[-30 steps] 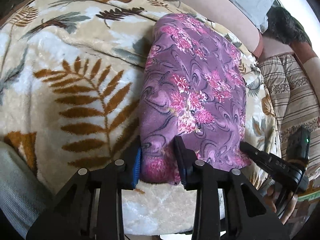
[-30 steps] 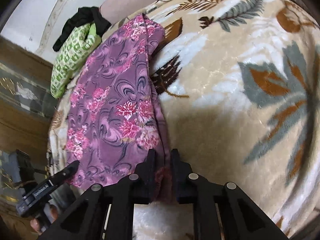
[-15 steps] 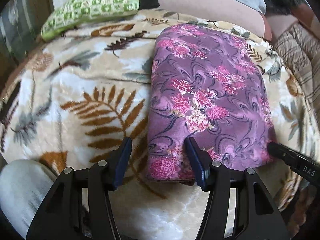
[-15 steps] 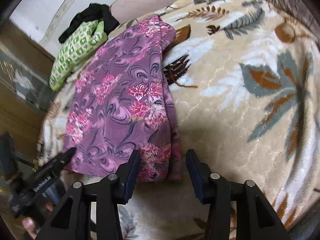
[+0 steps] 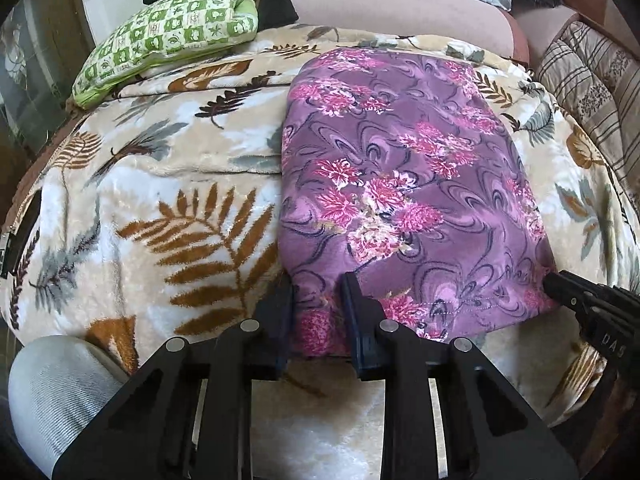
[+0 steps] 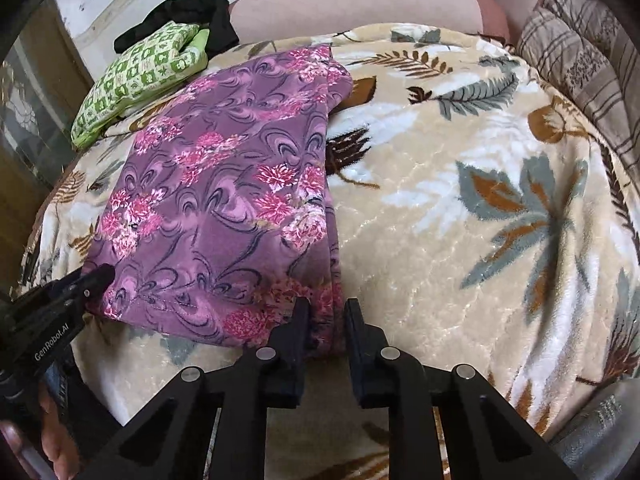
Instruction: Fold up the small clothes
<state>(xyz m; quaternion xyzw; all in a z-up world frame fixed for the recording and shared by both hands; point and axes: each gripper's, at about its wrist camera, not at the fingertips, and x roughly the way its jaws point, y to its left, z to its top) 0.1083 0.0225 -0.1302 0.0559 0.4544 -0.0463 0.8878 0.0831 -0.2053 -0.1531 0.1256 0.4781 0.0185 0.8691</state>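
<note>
The purple floral garment (image 5: 404,200) lies folded flat on the leaf-patterned blanket (image 5: 168,216) covering the bed; the left tool (image 5: 318,312) is clenched on its near left corner. The right tool (image 6: 326,324) is clenched on the near right corner; a green checked cloth (image 6: 136,80) sits well apart behind.

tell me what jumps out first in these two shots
The folded purple cloth with pink flowers lies on a cream plush blanket with brown and grey leaves. Both tools clamp its near edge, the left tool at one corner, the right tool at the other. A green checked cushion sits far left.
</note>
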